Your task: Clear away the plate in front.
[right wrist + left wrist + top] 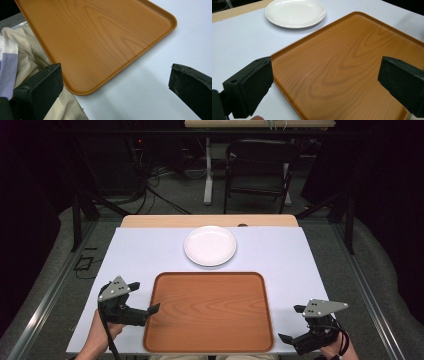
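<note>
Left tool (pixel 148 296), at the lower left of the high view, hangs with its jaws spread wide and nothing between them, straddling the left rim of the rectangular orange-brown wood-grain tray (pixel 210 312); in the left gripper view (pixel 322 85) one jaw sits over the white desk (pixel 239 42) and the other over the tray (pixel 352 62) floor; the rim runs between them, so the step in hand looks like a grasp of that edge. To do it well, I would lower the jaws until the rim sits deep between them, then close squarely across it, since a shallow bite on a thin lip could slip. The round white ceramic plate (pixel 210 245) lies above the tray at the upper centre, close beyond its far edge but apart from it; keep clear of it. At the lower right, the right tool (pixel 292 322) is likewise wide apart and empty, a little off the tray's right side; in the right gripper view (pixel 115 85) the tray's (pixel 100 37) rounded near corner lies between the jaws, beside pale cloth (pixel 30 60) at the left; it should match the left hand's height so the tray lifts level.
</note>
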A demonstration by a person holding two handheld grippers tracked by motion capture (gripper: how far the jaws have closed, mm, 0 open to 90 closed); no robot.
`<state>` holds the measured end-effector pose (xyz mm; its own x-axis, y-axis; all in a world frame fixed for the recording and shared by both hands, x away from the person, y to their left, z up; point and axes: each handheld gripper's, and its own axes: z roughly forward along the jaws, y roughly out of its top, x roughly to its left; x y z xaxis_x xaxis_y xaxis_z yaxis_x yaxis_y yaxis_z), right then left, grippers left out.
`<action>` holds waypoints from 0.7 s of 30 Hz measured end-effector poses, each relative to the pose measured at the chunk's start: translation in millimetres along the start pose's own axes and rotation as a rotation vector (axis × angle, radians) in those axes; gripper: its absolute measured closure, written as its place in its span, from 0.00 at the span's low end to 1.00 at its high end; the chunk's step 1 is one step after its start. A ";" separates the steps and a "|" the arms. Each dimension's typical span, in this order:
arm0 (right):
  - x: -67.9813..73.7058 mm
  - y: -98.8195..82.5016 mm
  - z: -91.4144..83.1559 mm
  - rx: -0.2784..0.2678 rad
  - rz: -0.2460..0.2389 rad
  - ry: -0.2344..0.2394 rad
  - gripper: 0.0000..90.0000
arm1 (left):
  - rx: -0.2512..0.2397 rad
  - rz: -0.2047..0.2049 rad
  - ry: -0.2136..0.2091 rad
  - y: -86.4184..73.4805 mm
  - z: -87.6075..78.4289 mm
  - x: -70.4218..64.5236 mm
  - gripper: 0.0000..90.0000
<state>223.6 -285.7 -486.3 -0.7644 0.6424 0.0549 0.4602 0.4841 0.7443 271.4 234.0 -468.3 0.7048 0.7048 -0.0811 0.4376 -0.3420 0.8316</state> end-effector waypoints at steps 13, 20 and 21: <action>0.3 0.1 0.4 0.007 -0.007 0.002 0.00 | 0.005 -0.002 -0.002 22.8 23.4 -3.7 0.00; 0.6 0.0 0.6 0.009 -0.009 0.001 0.00 | 0.003 -0.028 0.000 34.7 37.3 -3.8 0.00; 0.6 0.0 0.6 0.009 -0.009 0.001 0.00 | 0.003 -0.028 0.000 34.7 37.3 -3.8 0.00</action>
<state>223.5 -284.9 -486.6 -0.7688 0.6376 0.0489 0.4574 0.4949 0.7388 304.8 196.3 -459.6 0.6920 0.7143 -0.1045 0.4593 -0.3239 0.8271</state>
